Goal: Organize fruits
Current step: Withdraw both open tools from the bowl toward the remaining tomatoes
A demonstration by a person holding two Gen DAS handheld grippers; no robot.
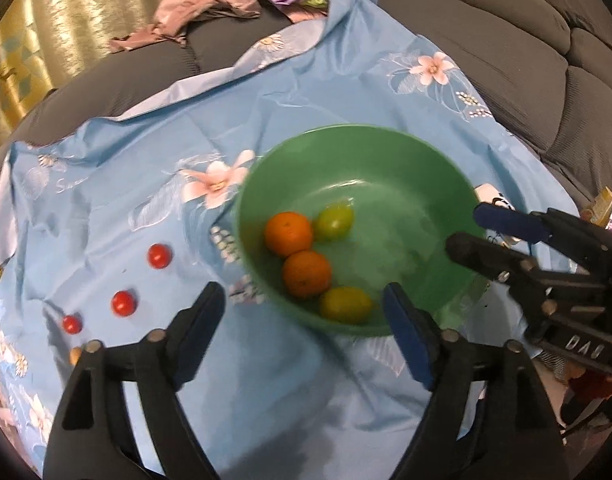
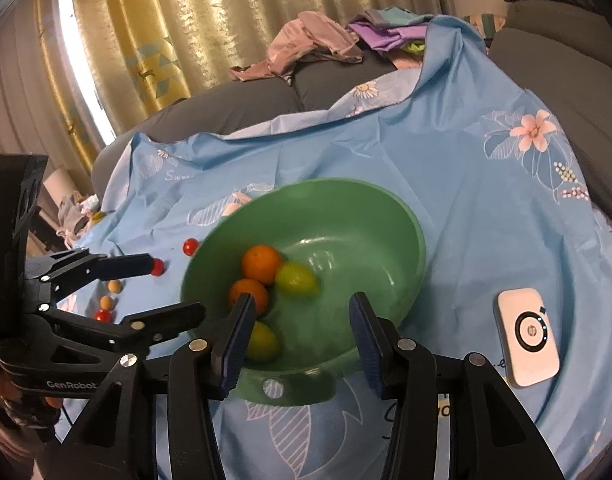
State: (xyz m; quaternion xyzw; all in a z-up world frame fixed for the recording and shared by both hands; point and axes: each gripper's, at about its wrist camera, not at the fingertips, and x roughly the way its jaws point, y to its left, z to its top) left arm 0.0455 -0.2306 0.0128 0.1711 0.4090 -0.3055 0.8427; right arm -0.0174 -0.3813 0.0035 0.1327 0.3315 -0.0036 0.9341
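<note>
Left gripper (image 1: 301, 312) fingers spread wide, released, nothing between them; green bowl (image 1: 358, 152) just beyond the tips. Bowl holds two oranges (image 1: 288, 233) and two yellow-green fruits (image 1: 346, 304), clustered toward the left finger. Three red cherry tomatoes (image 1: 159, 256) lie on the blue floral cloth (image 1: 145, 160), left of the left finger. Right gripper (image 2: 301, 316) fingers partly apart, empty, over the bowl's near rim. White pocket device (image 2: 528, 336) right of its right finger.

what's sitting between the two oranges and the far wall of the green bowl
One yellow-green fruit, touching the upper orange. Beyond it the bowl is bare, clearest in the right wrist view.
</note>
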